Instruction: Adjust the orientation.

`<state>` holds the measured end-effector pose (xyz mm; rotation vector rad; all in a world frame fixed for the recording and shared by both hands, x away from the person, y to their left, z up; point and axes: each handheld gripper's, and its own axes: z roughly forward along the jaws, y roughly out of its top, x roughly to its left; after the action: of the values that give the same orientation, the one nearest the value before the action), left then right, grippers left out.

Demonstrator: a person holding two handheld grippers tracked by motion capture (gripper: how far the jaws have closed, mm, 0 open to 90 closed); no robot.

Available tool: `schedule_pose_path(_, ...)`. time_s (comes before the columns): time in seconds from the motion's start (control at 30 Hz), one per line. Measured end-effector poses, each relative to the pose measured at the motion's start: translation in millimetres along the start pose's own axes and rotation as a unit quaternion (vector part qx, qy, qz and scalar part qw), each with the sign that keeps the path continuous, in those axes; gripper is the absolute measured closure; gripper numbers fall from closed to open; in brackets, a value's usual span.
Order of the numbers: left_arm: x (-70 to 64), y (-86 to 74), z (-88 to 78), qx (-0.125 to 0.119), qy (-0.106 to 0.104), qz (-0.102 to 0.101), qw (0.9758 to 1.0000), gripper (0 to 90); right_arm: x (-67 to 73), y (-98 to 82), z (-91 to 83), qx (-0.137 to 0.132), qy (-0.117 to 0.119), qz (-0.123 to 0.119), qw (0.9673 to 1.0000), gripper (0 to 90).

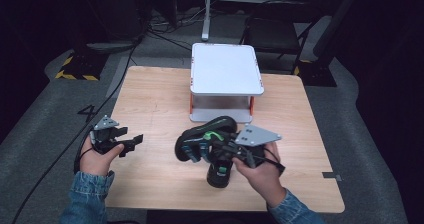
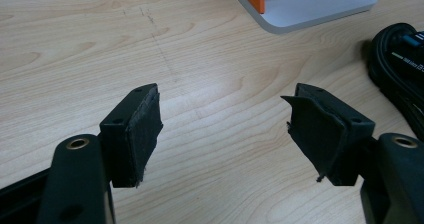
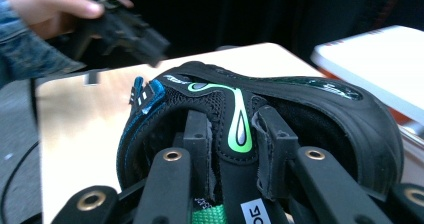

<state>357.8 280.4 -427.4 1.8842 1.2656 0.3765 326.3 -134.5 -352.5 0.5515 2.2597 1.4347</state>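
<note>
A black shoe [image 1: 202, 134] with green and blue trim is held a little above the wooden table [image 1: 150, 99], in front of the white stand. My right gripper [image 1: 220, 148] is shut on it. In the right gripper view the jaws [image 3: 232, 134] pinch the shoe's [image 3: 320, 109] green-striped tongue at the opening. My left gripper [image 1: 131, 143] hovers open at the table's left, empty. In the left gripper view its gripper [image 2: 225, 129] has bare wood between the pads, and the shoe's [image 2: 400, 64] edge lies off to the right.
A white two-level stand [image 1: 226, 69] with orange posts sits at the table's far middle; it also appears as the stand [image 2: 310, 9] and the stand [image 3: 380, 59]. Cables run over the grey floor to the left. A dark chair [image 1: 272, 31] stands behind the table.
</note>
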Motion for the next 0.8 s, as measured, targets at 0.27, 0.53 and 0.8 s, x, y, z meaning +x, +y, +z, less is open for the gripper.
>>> schedule_pose_path(0.27, -4.9, 5.3, 8.4, 0.003, -0.008, 0.008, 0.9999, 29.0, -46.5, -32.3, -52.3, -0.008, -0.068, 0.062, 0.9957, 70.8)
schedule_pose_path(0.53, -4.7, 9.2, 17.9, 0.006, -0.015, 0.011, 0.9998, 29.0, -87.9, -56.7, -91.0, 0.021, -0.148, 0.141, 0.9787, 70.5)
schedule_pose_path(0.8, -6.1, 12.9, 22.5, 0.005, -0.022, 0.011, 0.9997, 28.9, -109.5, -99.3, -81.2, 0.098, -0.163, 0.209, 0.9592, 70.1)
